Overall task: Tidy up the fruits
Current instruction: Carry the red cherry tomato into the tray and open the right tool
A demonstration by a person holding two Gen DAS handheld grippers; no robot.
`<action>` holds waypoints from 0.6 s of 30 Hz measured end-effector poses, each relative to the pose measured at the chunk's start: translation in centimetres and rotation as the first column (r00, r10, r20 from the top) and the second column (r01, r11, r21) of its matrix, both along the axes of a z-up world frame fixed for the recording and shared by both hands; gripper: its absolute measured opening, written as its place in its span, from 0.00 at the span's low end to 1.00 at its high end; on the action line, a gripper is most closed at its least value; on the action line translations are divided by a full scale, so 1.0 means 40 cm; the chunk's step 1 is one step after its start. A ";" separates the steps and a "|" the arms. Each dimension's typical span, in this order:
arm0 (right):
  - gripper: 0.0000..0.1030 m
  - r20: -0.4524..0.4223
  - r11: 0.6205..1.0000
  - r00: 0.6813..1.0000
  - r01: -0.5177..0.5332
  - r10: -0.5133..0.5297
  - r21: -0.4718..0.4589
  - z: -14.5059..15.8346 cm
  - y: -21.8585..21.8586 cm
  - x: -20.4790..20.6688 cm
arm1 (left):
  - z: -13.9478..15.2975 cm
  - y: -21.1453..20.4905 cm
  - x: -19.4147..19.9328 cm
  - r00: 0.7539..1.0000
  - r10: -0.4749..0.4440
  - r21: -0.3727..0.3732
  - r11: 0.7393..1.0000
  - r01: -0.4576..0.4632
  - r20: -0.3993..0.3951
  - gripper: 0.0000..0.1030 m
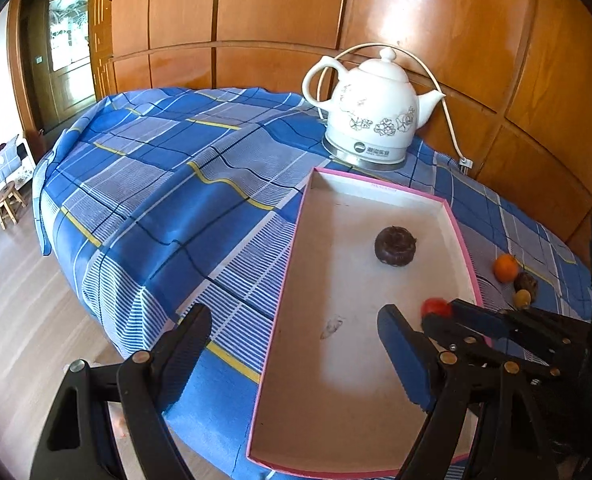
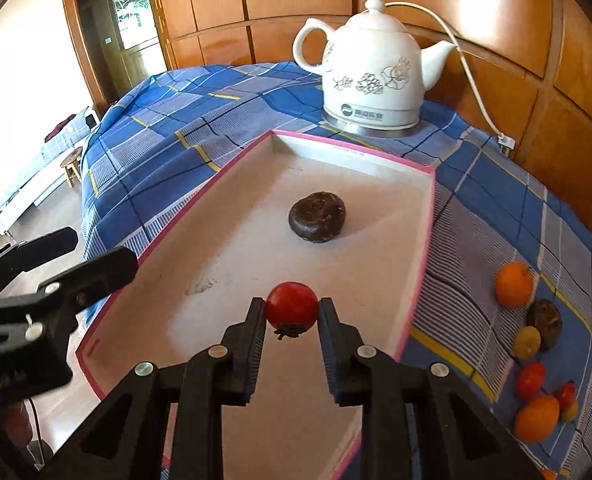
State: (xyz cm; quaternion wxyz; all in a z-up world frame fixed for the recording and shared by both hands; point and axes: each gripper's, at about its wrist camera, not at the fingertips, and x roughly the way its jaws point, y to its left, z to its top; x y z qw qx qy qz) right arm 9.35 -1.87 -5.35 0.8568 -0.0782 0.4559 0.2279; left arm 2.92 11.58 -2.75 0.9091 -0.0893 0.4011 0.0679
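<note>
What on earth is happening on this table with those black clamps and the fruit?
A person is sorting fruit with two hand-held tools. The right tool is clamped on a small red fruit and holds it over the pink-edged box, where one dark brown fruit already lies. The left tool is open and empty at the box's near left side. More fruit, including an orange one, waits on the blue checked cloth right of the box. A white kettle stands behind.

Blue plaid-clothed table [image 2: 167, 148], pink-rimmed tray [image 2: 416, 292], white kettle [image 2: 372, 76], loose fruits [image 2: 514, 284], perhaps oranges
</note>
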 end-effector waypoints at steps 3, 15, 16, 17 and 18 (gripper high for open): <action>0.26 0.005 1.000 1.000 0.006 -0.006 0.006 0.002 -0.004 -0.005 | 0.007 -0.013 -0.005 1.000 -0.014 0.007 1.000 0.014 0.013 0.83; 0.26 0.053 0.998 0.996 0.067 -0.068 0.022 0.043 -0.044 -0.044 | 0.036 -0.061 -0.022 0.996 -0.068 0.026 0.997 0.067 0.049 0.83; 0.26 0.059 0.997 0.995 0.074 -0.076 0.027 0.045 -0.049 -0.047 | 0.037 -0.063 -0.024 0.996 -0.072 0.026 0.997 0.070 0.050 0.83; 0.26 0.063 0.996 0.994 0.082 -0.084 0.026 0.047 -0.056 -0.050 | 0.038 -0.066 -0.026 0.996 -0.076 0.027 0.997 0.074 0.050 0.83; 0.26 0.066 0.995 0.993 0.094 -0.096 0.024 0.048 -0.064 -0.052 | 0.038 -0.069 -0.027 0.996 -0.078 0.028 0.997 0.077 0.050 0.83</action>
